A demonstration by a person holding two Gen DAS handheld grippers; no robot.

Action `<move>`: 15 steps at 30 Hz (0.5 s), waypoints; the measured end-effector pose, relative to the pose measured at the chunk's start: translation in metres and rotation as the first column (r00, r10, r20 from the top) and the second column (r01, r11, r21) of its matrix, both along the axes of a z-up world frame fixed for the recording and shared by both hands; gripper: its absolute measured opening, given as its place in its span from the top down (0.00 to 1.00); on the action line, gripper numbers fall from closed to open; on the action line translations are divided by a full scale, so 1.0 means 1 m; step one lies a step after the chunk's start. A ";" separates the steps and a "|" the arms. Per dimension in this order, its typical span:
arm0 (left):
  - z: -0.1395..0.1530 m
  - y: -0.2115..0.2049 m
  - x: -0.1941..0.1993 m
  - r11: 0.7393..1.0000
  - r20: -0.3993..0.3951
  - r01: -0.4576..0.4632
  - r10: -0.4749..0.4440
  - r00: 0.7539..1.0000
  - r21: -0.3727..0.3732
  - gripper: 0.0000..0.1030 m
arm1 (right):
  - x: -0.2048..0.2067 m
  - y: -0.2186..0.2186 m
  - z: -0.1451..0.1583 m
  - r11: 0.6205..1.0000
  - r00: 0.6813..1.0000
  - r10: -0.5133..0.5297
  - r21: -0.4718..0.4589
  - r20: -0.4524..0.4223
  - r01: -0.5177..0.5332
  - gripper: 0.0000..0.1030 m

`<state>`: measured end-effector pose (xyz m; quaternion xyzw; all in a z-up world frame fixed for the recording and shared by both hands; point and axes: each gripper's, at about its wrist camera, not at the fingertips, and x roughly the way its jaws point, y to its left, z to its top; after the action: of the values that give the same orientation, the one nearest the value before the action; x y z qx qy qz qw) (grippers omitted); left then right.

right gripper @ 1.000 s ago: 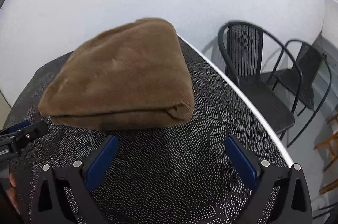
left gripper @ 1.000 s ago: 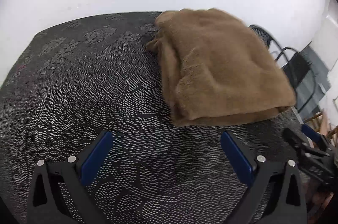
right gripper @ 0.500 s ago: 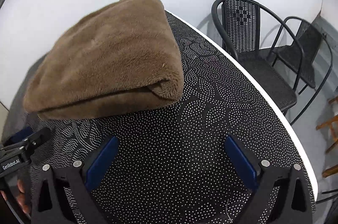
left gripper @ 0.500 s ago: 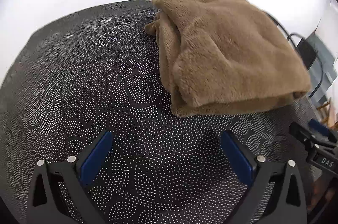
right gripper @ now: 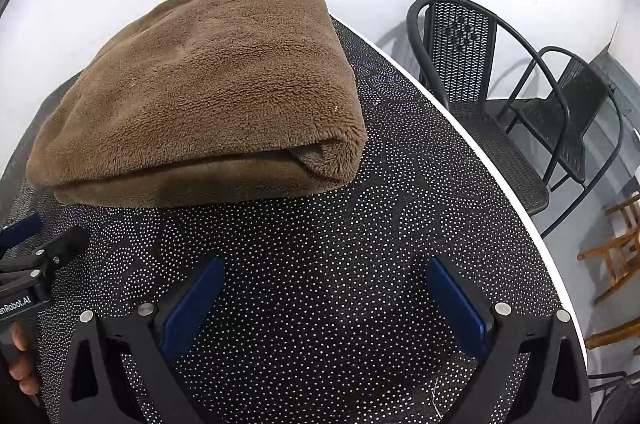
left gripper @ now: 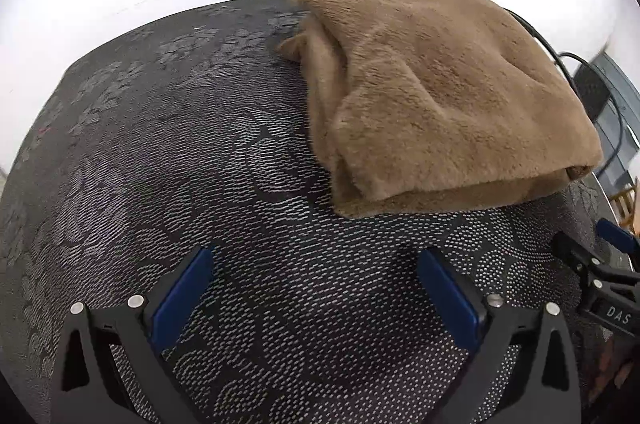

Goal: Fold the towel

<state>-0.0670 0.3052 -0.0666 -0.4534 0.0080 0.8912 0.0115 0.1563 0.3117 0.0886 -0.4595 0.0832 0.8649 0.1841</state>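
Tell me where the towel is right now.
The folded brown towel lies on the dark patterned tablecloth, ahead of both open hand-held grippers and held by neither: upper left in the right wrist view, upper right in the left wrist view.

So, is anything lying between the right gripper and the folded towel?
No. In the right wrist view only bare patterned tablecloth separates the open right gripper from the towel.

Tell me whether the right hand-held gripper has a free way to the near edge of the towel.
Probably yes. The right hand-held gripper is open, and only bare tablecloth lies between it and the folded towel ahead. The left hand-held gripper sits off to the side.
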 end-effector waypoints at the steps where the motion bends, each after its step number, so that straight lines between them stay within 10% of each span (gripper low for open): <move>1: 0.002 0.001 0.002 1.000 -0.003 -0.003 0.003 1.000 -0.003 0.00 | -0.001 0.002 0.002 1.000 1.000 0.000 -0.007 -0.007 0.000 0.01; 6: 0.032 0.014 0.015 0.998 -0.099 0.003 -0.009 0.995 -0.058 0.00 | 0.006 0.003 0.020 0.996 0.994 0.005 -0.084 -0.110 -0.014 0.01; 15: 0.064 0.047 -0.005 0.992 -0.095 0.109 -0.103 0.990 0.056 0.00 | 0.012 -0.011 0.051 0.997 0.978 0.040 0.070 -0.205 -0.026 0.01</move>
<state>-0.0719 0.3523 -0.0030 -0.4102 0.0052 0.9091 0.0724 0.1687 0.3009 0.1395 -0.3623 0.0650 0.9131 0.1754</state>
